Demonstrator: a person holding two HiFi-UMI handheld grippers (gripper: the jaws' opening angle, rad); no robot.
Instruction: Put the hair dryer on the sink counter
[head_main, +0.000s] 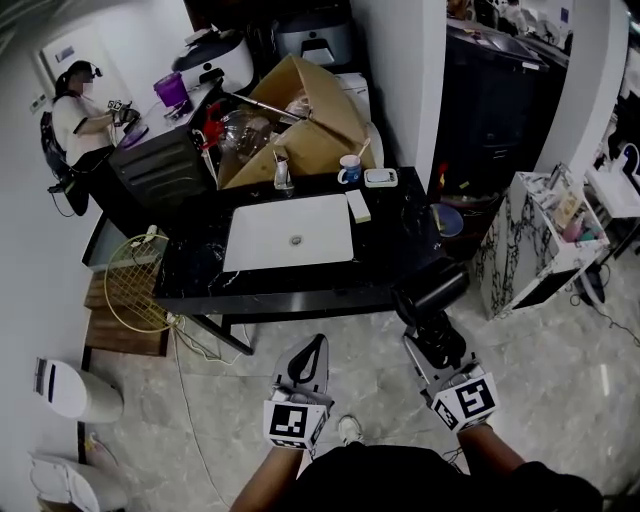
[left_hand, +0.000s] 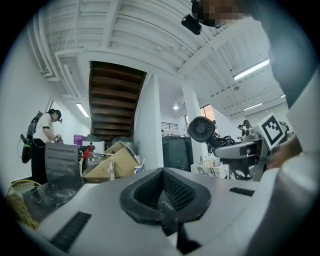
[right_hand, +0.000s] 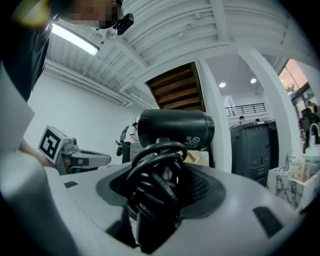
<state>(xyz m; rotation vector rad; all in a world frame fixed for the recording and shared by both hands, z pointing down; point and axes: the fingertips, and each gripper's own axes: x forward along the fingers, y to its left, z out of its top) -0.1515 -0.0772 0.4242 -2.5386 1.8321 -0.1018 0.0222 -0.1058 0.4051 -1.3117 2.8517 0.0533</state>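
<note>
A black hair dryer (head_main: 432, 290) with its cord coiled round the handle sits in my right gripper (head_main: 425, 332), which is shut on the handle. In the right gripper view the dryer's barrel (right_hand: 175, 129) stands above the jaws, cord loops (right_hand: 152, 185) between them. It hangs over the floor, just in front of the black sink counter (head_main: 395, 245) with its white basin (head_main: 290, 232). My left gripper (head_main: 312, 352) is lower left of it, shut and empty; its tips (left_hand: 162, 197) meet. The dryer (left_hand: 201, 129) also shows from the left gripper view.
A tilted cardboard box (head_main: 300, 120), a mug (head_main: 349, 170) and a soap dish (head_main: 381, 178) stand at the counter's back. A marble-patterned cabinet (head_main: 530, 240) is at the right, a yellow wire basket (head_main: 135, 285) and white bin (head_main: 75, 390) at the left. A person (head_main: 80, 120) works far left.
</note>
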